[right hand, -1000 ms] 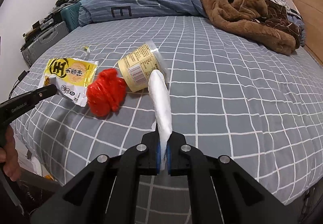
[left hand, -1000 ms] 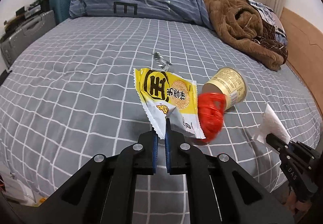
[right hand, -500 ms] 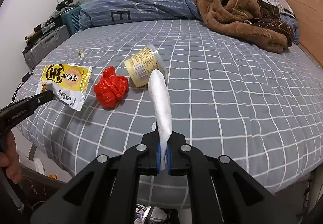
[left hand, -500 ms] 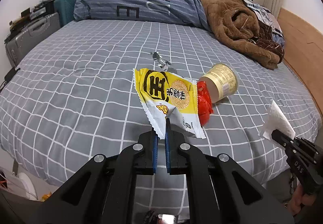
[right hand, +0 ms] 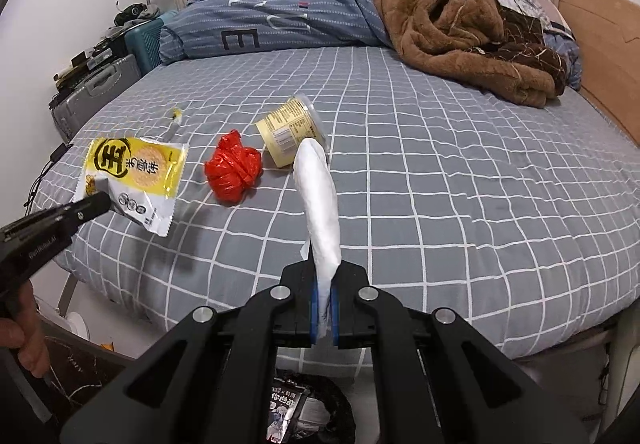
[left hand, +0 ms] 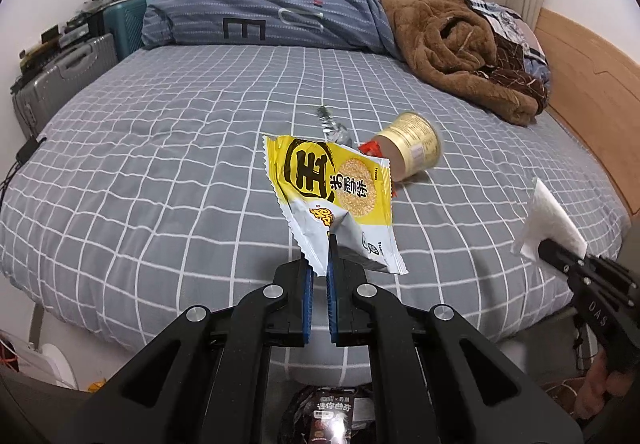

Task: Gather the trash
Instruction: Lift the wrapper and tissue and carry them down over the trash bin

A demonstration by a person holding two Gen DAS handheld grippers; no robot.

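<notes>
My left gripper (left hand: 319, 271) is shut on a yellow snack wrapper (left hand: 334, 189) and holds it in the air at the bed's near edge. It also shows in the right wrist view (right hand: 134, 173). My right gripper (right hand: 325, 286) is shut on a white tissue (right hand: 320, 199), seen too in the left wrist view (left hand: 550, 222). On the grey checked bed (right hand: 460, 179) lie a crumpled red plastic bag (right hand: 233, 172), a tipped yellow cup (right hand: 290, 135) and a small clear wrapper (left hand: 332, 123). A black trash bag (right hand: 308, 410) with wrappers in it sits on the floor below both grippers.
A brown blanket (left hand: 460, 43) and a blue duvet (left hand: 280, 11) are piled at the bed's far side. Suitcases (left hand: 60, 79) stand left of the bed. A wooden headboard (left hand: 592, 83) runs along the right.
Both grippers have pulled back from the bed toward its near edge with their trash. The trash bag on the floor has come into view below them.
</notes>
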